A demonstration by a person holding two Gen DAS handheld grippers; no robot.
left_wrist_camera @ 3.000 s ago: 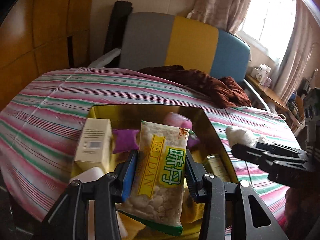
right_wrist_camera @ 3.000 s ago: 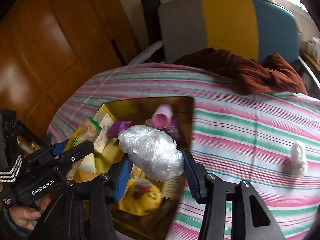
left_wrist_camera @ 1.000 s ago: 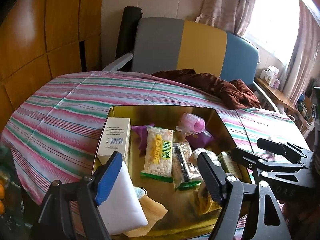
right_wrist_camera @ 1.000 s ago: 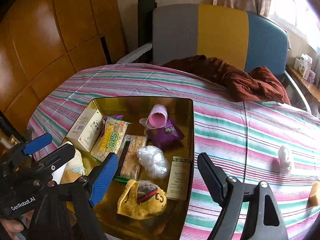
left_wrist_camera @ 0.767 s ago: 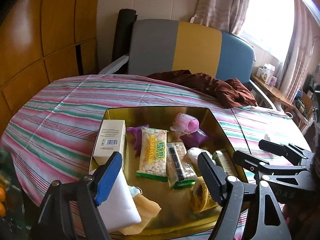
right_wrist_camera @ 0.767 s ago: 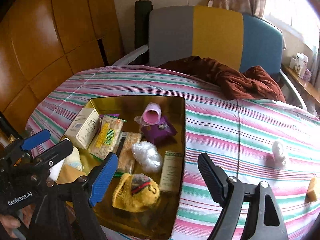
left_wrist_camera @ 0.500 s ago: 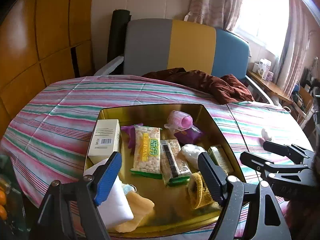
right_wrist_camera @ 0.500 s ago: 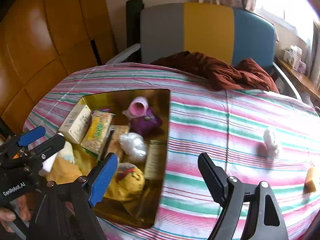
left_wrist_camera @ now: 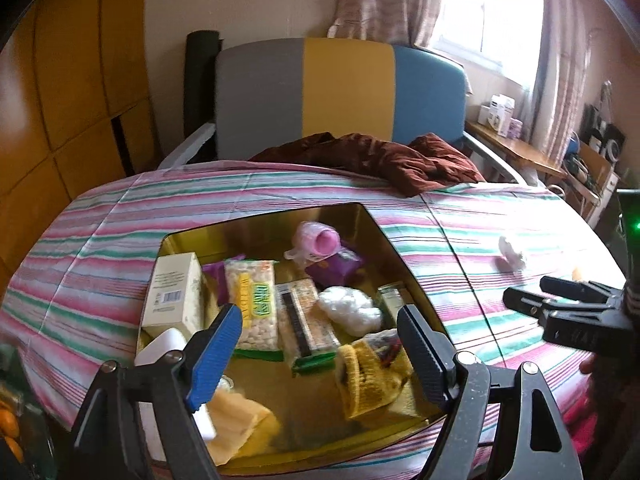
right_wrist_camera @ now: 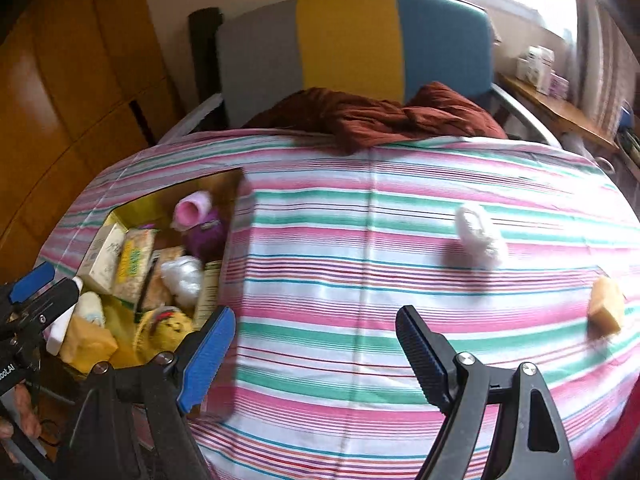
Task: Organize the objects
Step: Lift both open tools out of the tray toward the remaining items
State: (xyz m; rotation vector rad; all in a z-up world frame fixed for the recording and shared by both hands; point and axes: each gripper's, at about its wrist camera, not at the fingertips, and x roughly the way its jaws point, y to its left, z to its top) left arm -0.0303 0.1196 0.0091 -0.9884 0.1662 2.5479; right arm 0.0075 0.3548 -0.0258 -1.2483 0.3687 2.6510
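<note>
A gold tray point(left_wrist_camera: 390, 240) packed with snacks sits on the striped cloth, while a white wad point(right_wrist_camera: 478, 236) and tan block point(right_wrist_camera: 607, 307) lie apart.

A striped cloth point(right_wrist_camera: 360, 280) in pink, green and white covered the counter. Behind it stood a chair point(left_wrist_camera: 340, 96) with a backrest in grey, yellow and blue panels, and a crumpled rust-brown fabric point(left_wrist_camera: 380, 160) lay at the counter's far edge in front of it. Glossy orange-brown wood panelling point(left_wrist_camera: 68, 92) lined the left wall; the wall behind the chair was cream. At the right, bright daylight came through a window point(left_wrist_camera: 492, 12) hung with pale patterned curtains point(left_wrist_camera: 380, 0), above a wooden side shelf point(left_wrist_camera: 516, 152) carrying small boxes.
</note>
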